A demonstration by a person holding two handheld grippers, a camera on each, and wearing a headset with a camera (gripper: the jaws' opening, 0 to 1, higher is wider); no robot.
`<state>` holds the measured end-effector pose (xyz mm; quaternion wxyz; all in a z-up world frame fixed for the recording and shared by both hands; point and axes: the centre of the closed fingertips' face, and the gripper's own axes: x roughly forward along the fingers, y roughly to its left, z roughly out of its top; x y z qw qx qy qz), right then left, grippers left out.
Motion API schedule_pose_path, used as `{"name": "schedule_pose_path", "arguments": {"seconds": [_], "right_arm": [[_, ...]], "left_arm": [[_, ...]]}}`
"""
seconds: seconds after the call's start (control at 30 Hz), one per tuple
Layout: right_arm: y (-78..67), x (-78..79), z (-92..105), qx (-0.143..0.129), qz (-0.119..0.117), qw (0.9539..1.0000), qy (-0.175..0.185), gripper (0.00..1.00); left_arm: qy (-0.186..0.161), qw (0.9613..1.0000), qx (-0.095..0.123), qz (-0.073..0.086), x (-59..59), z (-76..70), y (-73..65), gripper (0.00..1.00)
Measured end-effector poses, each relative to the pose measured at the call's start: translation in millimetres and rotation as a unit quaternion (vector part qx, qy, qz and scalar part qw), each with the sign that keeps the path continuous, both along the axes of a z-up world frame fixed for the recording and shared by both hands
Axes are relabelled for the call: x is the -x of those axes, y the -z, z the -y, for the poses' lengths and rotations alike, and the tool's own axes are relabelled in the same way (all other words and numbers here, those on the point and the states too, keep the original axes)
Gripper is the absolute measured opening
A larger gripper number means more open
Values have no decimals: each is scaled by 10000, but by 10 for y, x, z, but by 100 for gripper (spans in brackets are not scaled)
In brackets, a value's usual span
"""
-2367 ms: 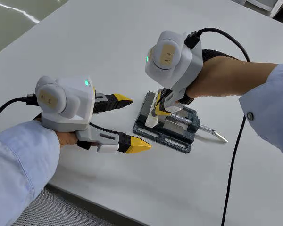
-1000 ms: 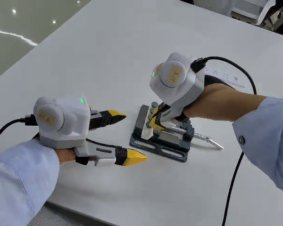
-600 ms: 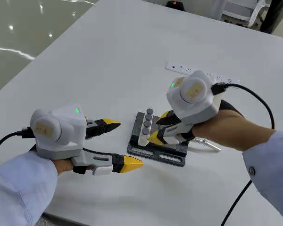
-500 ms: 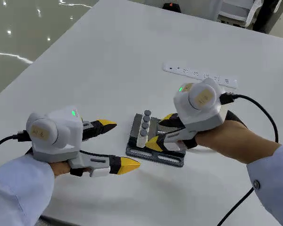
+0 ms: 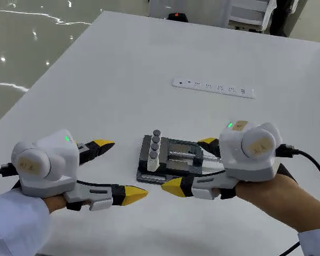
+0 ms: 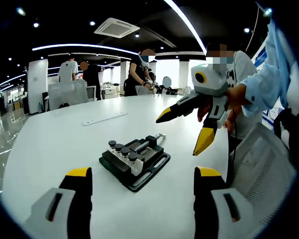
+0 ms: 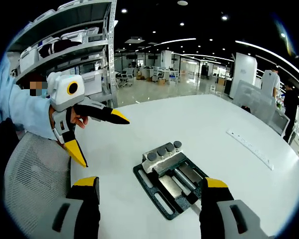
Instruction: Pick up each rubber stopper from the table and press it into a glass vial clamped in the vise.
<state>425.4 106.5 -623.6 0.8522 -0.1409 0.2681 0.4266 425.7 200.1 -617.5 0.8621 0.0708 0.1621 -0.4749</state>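
Flanks the vise [image 5: 177, 160] at frame centre, left gripper [image 5: 129, 167] at lower left and right gripper [image 5: 181, 164] at lower right, both sets of fingers apart and empty, with grey stoppers [image 5: 155, 140] seated in upright vials [image 5: 151, 164], row running up-frame between them, right seemingly nearer.

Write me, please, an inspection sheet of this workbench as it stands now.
Surface: white table, no spills seen.
Job's things: vise holds four vials in a row, each capped by a dark stopper; loose stoppers: nothing seen.
Clutter: power strip lying beyond the vise.
Grippers: left tongs and right tongs both open, empty, either side of the vise.
Cables: black cable trails from the right gripper.
Surroundings: chairs, glossy floor, people standing, shelving.
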Motion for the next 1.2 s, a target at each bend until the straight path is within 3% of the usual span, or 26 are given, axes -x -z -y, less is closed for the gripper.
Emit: {"name": "schedule_pose_path", "arguments": {"seconds": [0.17, 0.4, 0.6, 1.2], "right_arm": [[-29, 141, 132, -165, -9, 9996, 213, 86], [-31, 339, 279, -294, -52, 9987, 425, 92], [-54, 486, 362, -403, -71, 9975, 575, 97], [-167, 519, 515, -470, 87, 9967, 658, 99]], "left_arm": [[5, 10000, -74, 65, 76, -37, -28, 86], [-165, 9998, -10, 92, 114, -129, -96, 93], [-289, 9996, 61, 22, 133, -202, -141, 97], [-282, 9995, 162, 23, 190, -285, -232, 99]]}}
